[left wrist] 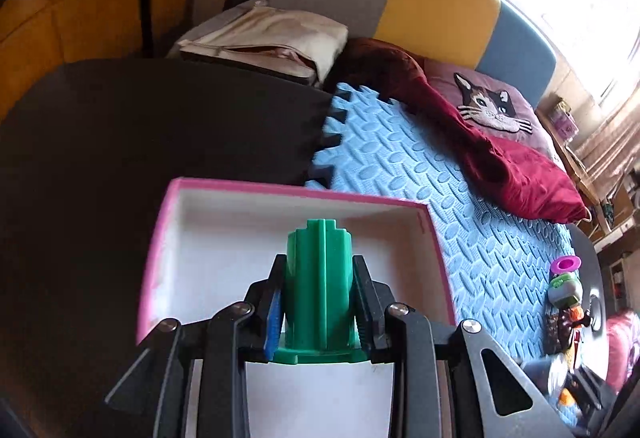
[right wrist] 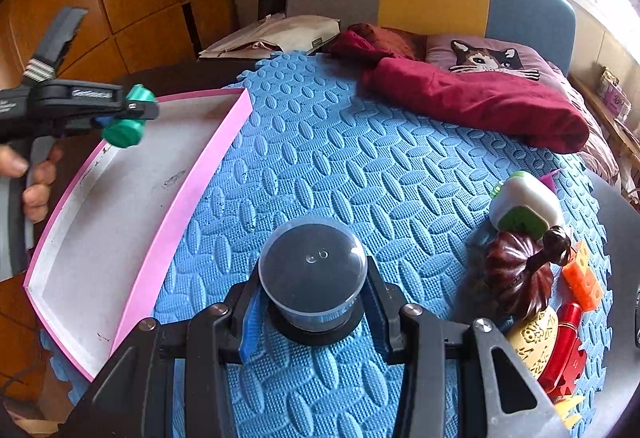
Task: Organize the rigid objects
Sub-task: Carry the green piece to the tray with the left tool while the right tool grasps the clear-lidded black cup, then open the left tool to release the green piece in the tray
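The left gripper (left wrist: 320,302) holds the green plastic piece (left wrist: 320,286) tight between its jaws, low in the frame's centre, above the white floor of the pink-edged tray (left wrist: 160,238). To do it well, lower the piece until it is near the floor, then open. The walls are low, and the tray has much free room. The right gripper (right wrist: 314,302) clamps the clear domed cup (right wrist: 313,270) over the blue foam mat (right wrist: 320,165), well apart from the toy pile (right wrist: 532,278) at the right.
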A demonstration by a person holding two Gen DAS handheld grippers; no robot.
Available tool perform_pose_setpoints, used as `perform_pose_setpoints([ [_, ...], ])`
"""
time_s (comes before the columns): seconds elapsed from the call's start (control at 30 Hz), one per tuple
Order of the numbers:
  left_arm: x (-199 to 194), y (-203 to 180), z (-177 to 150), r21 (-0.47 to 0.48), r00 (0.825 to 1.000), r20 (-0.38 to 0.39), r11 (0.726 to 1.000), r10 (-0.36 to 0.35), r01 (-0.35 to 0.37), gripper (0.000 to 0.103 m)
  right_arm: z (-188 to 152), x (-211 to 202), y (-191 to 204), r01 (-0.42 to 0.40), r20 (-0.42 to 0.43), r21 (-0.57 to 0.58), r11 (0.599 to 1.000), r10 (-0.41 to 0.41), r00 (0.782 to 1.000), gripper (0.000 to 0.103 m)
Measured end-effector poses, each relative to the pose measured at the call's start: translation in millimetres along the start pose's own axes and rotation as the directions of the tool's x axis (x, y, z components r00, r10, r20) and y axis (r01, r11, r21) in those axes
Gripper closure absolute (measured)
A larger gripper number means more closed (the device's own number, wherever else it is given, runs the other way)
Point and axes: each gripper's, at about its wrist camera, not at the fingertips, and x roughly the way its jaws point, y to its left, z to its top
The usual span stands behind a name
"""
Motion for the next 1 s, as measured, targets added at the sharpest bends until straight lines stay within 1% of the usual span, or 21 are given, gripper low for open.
perform_pose_setpoints([
  [0.07,13,-6,6,-0.015,1.0,-0.012,1.0,-0.026,0.025,0.072,0,0,-1,-0.003,0.0,0.003,1.0,0.003,1.0,0.059],
  [0.1,17,-8,8,-0.025,0.999,-0.017,0.999,-0.029,0.029,0.068,0,0,-1,-0.004,0.0,0.005,1.0,0.004,1.0,0.059],
  [0.13,21,-10,9,-0.034,0.999,-0.02,0.999,-0.029,0.029,0.057,0,0,-1,-0.006,0.0,0.007,1.0,0.006,1.0,0.059],
  [0.2,20,-11,8,-0.046,1.0,-0.001,0.999,-0.022,0.022,0.047,0,0,-2,-0.009,-0.001,0.01,1.0,0.009,1.0,0.059],
  [0.37,2,-7,-7,-0.036,0.999,0.023,0.999,0.028,-0.028,0.044,0,-1,-3,-0.014,0.006,0.025,1.0,0.014,1.0,0.059],
  [0.43,-11,-4,-18,-0.038,0.997,0.04,0.997,0.064,-0.063,0.038,0,-1,-3,-0.014,0.007,0.033,0.999,0.014,1.0,0.059],
  [0.5,-22,-2,-30,-0.033,0.995,0.051,0.996,0.087,-0.085,0.036,1,-1,-5,-0.017,0.007,0.052,0.998,0.017,1.0,0.059],
  [0.57,-36,-1,-44,-0.025,0.991,0.07,0.993,0.118,-0.117,0.035,1,-1,-7,-0.021,0.009,0.088,0.996,0.02,1.0,0.059],
  [0.63,-49,-2,-59,-0.009,0.986,0.089,0.99,0.14,-0.139,0.03,1,-2,-10,-0.023,0.013,0.119,0.993,0.021,1.0,0.059],
  [0.7,-59,-3,-72,0.007,0.979,0.105,0.985,0.173,-0.175,0.026,0,-2,-10,-0.019,0.017,0.125,0.992,0.017,1.0,0.059],
  [0.77,-69,-5,-85,0.022,0.973,0.116,0.979,0.199,-0.203,0.026,-1,-3,-8,-0.01,0.023,0.125,0.992,0.007,1.0,0.059],
  [0.9,-85,-5,-106,0.017,0.968,0.134,0.976,0.211,-0.215,0.026,-4,-4,-7,0.001,0.039,0.136,0.991,-0.006,0.999,0.059],
  [1.0,-99,-4,-122,0.004,0.971,0.142,0.981,0.193,-0.196,0.024,-5,-5,-5,0.011,0.042,0.134,0.991,-0.017,0.999,0.059],
])
